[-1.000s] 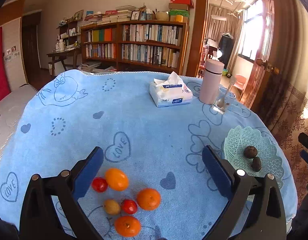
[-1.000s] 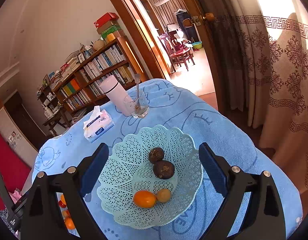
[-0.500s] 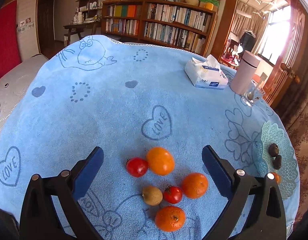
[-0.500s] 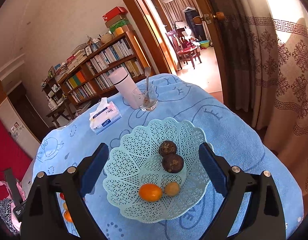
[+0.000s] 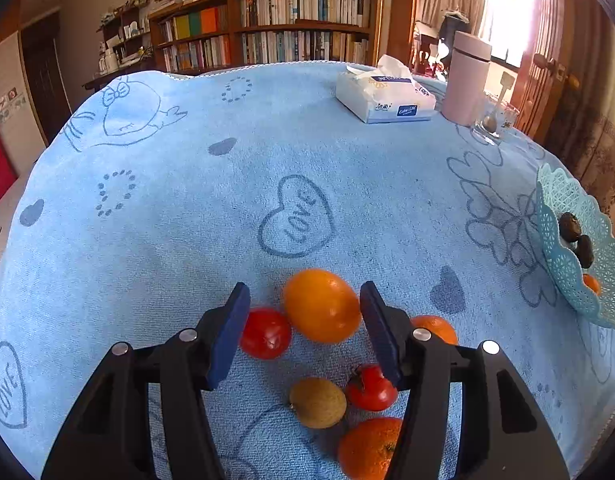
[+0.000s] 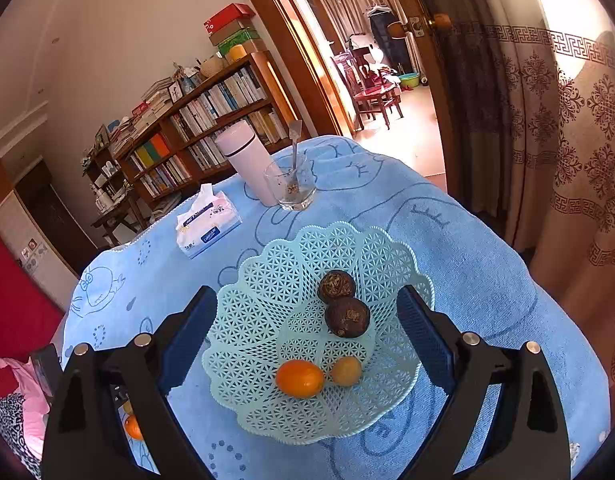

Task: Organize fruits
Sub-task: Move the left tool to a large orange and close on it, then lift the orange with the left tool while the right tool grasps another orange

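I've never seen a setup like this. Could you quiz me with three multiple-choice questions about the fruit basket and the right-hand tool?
1. Where are the two dark fruits?
A. Inside the basket
B. Beside the basket, outside it
C. Held by the fingers

2. How many fruits lie in the basket?
A. Two
B. Four
C. Six

3. How are the right fingers set?
A. Shut on a fruit
B. Wide apart, holding nothing
C. Pressed together, empty

Answers:
1. A, because both dark fruits sit on the basket's lattice floor.
2. B, because the two dark fruits, an orange fruit and a small yellow fruit are in it.
3. B, because the right wrist view shows the basket between the fingers, with neither pad touching anything.
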A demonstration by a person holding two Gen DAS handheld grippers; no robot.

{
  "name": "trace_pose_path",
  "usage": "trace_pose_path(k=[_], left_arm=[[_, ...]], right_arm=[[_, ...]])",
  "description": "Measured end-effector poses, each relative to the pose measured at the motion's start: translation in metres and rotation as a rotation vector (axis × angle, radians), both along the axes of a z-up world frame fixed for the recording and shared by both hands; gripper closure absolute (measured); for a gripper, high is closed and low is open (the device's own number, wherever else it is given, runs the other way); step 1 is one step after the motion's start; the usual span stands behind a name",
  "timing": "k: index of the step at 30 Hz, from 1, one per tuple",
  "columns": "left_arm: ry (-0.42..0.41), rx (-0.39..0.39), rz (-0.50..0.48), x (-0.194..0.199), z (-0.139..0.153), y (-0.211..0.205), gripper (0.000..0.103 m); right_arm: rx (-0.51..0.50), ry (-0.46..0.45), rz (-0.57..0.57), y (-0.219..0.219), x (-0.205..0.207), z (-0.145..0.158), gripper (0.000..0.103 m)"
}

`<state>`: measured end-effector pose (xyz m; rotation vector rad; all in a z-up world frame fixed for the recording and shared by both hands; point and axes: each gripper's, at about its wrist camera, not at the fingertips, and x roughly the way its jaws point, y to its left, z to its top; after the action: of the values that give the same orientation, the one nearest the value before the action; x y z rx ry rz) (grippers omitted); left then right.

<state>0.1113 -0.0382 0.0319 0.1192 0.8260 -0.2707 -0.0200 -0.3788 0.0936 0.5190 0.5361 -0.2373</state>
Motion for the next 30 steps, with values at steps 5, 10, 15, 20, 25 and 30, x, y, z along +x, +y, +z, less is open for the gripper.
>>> trace_pose_path(k=[5, 10, 15, 20, 25, 30], left_arm=[[0.014, -0.005, -0.015, 0.009, -0.002, -0.003, 0.044], [0.025, 0.020, -0.022, 0.017, 0.000, -0.007, 0.044], [0.052, 0.077, -0.010, 0.029, 0.000, -0.016, 0.044], [0.138, 0.071, 0.021, 0.034, -0.009, -0.015, 0.044], [0.148, 0.081, 0.032, 0.030, -0.011, -0.013, 0.046], [0.151, -0.005, 0.025, 0.023, -0.002, -0.007, 0.058]], right_arm=[[-0.013, 0.000, 0.016, 0.006, 0.000, 0.002, 0.010], [-0.014, 0.009, 0.024, 0.008, 0.004, -0.001, 0.010], [-0.017, 0.021, 0.035, 0.011, 0.007, -0.004, 0.010], [-0.022, 0.020, 0.039, 0.013, 0.007, -0.004, 0.010], [-0.015, 0.023, 0.032, 0.012, 0.006, -0.005, 0.010], [-0.034, 0.020, 0.063, 0.019, 0.007, -0.003, 0.010]])
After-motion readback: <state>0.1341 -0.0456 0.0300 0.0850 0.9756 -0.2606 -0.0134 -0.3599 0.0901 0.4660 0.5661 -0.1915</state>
